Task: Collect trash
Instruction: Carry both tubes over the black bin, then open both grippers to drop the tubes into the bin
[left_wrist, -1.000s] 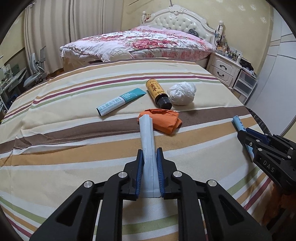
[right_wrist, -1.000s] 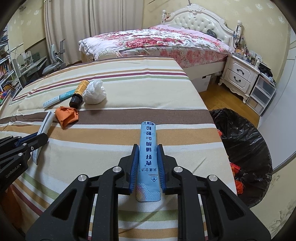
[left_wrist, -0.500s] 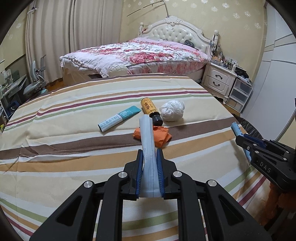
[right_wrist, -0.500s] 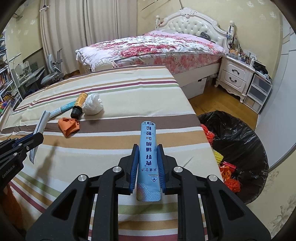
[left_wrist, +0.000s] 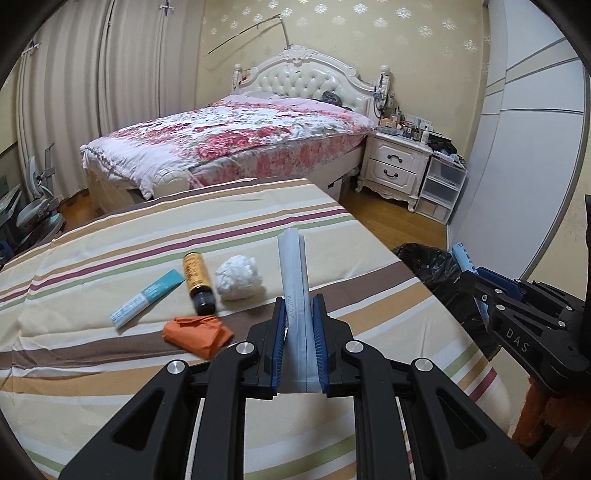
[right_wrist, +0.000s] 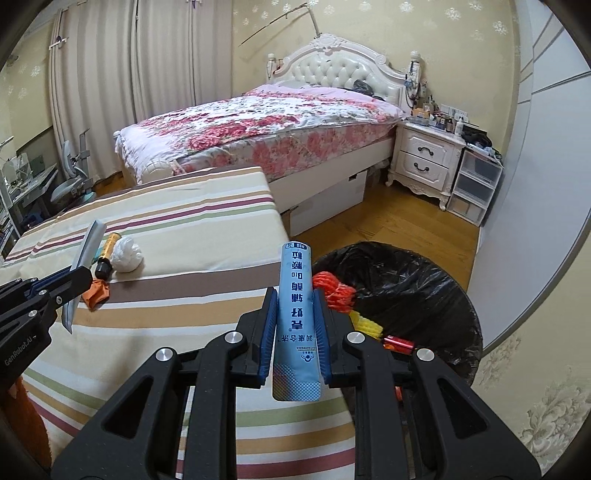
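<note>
In the left wrist view, the left gripper (left_wrist: 298, 347) is clenched on a pale grey sachet (left_wrist: 293, 295), whose long axis runs straight up the frame between the blue pads, its far end standing free above the striped bed (left_wrist: 110, 387). Left of centre on the striped cover lie a teal tube (left_wrist: 147, 297), a yellow bottle with a dark cap (left_wrist: 197, 282), a crumpled white wad (left_wrist: 239, 277) and an orange wrapper (left_wrist: 197, 334), all close together and none yet collected. At the right edge the right gripper (left_wrist: 476, 284) shows from the side, with the black trash bag (left_wrist: 432, 266) just behind it, so the bag lies to the right of the left fingers. In the right wrist view, the right gripper (right_wrist: 294, 332) is clenched on a blue sachet (right_wrist: 296, 317) printed with dark characters, long axis pointing up the frame. The trash bag (right_wrist: 406, 288) sits on the floor just right of and beyond the fingers, open, with orange and yellow scraps inside. The right hand is plainly the nearer to it; my judgement is a short carry rightward puts the blue sachet over the opening, with the left gripper (right_wrist: 79, 275) at left frame having farther to cross.
</note>
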